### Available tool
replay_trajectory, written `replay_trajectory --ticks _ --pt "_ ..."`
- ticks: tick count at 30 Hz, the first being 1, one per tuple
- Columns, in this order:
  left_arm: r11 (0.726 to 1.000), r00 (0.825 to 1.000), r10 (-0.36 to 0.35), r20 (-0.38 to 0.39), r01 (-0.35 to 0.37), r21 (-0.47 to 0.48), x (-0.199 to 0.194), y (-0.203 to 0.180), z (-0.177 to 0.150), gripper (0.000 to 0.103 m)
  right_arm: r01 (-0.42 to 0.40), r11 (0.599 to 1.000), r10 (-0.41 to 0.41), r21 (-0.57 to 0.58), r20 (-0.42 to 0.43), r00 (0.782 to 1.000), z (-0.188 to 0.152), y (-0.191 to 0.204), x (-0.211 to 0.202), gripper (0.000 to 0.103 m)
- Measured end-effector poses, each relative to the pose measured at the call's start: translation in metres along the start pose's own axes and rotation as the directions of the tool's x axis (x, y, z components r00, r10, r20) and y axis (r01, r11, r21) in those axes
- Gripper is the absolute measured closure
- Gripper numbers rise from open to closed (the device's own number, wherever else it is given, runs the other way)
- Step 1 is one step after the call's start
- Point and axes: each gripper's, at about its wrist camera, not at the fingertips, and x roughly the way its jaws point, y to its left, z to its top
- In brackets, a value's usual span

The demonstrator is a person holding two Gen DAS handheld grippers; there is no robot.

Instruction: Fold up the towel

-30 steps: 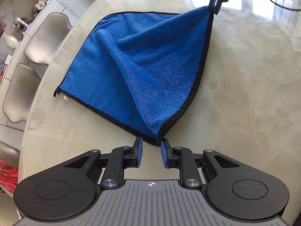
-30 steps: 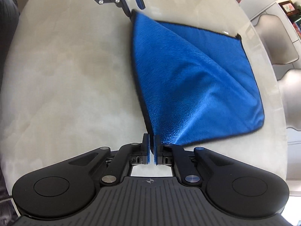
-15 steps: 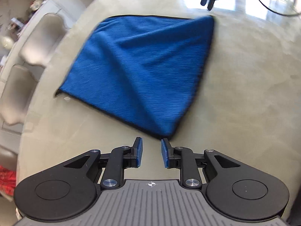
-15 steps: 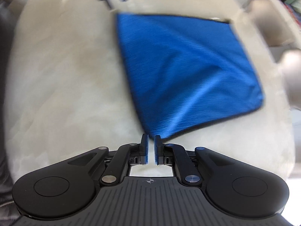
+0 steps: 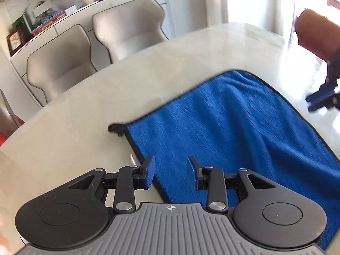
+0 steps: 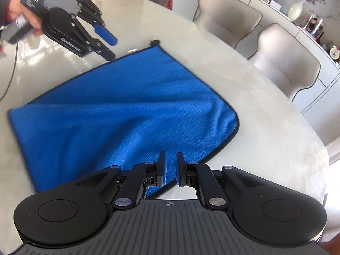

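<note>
The blue towel [image 6: 119, 110] lies rumpled on the tabletop [image 6: 255, 97], single layer as far as can be seen. Left gripper [image 5: 171, 170]: fingers wide, empty, over its edge. Right gripper [image 6: 170, 167]: fingers narrowly parted, empty. Risk: closing on a ridge rather than a corner would fold it askew

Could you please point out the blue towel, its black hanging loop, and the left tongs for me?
Blue towel [image 6: 119, 110], right wrist view, middle of the cloth.
Hanging loop [image 5: 115, 128], left wrist view, the loop at the towel's corner.
Left tongs [image 5: 171, 173], left wrist view, midway between the open fingertips.
</note>
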Motion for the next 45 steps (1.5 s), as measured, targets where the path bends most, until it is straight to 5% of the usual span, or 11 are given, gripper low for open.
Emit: replay_trajectory --ticks 5,11,17,26,33,45 --pt "0.999 0.997 0.026 -0.079 -0.023 0.041 0.032 0.004 0.010 0.067 0.005 1.000 -0.005 0.011 -0.019 1.000 0.008 -0.014 0.030 0.090" --pt "0.992 0.994 0.073 -0.082 -0.064 0.109 0.044 0.017 0.018 0.047 -0.024 1.000 0.024 0.007 -0.063 0.998 0.003 -0.017 0.047 0.090" --pt "0.967 0.987 0.151 -0.049 -0.137 0.213 0.059 0.025 0.027 0.047 -0.002 0.998 0.008 0.064 -0.089 0.996 -0.008 -0.030 0.048 0.080" --pt "0.960 0.980 0.190 -0.054 -0.174 0.222 0.071 0.033 0.039 0.047 0.013 0.998 -0.008 0.064 -0.078 0.997 -0.013 -0.021 0.029 0.080" --pt "0.981 0.999 0.005 -0.039 0.002 0.194 0.041 0.006 0.012 0.049 -0.196 0.980 0.195 -0.028 -0.041 0.980 -0.023 0.039 0.002 0.079" --pt "0.981 0.996 0.058 -0.075 -0.043 0.191 0.026 0.011 -0.006 0.047 -0.201 0.976 0.209 0.084 -0.108 0.972 -0.057 0.030 -0.008 0.072"
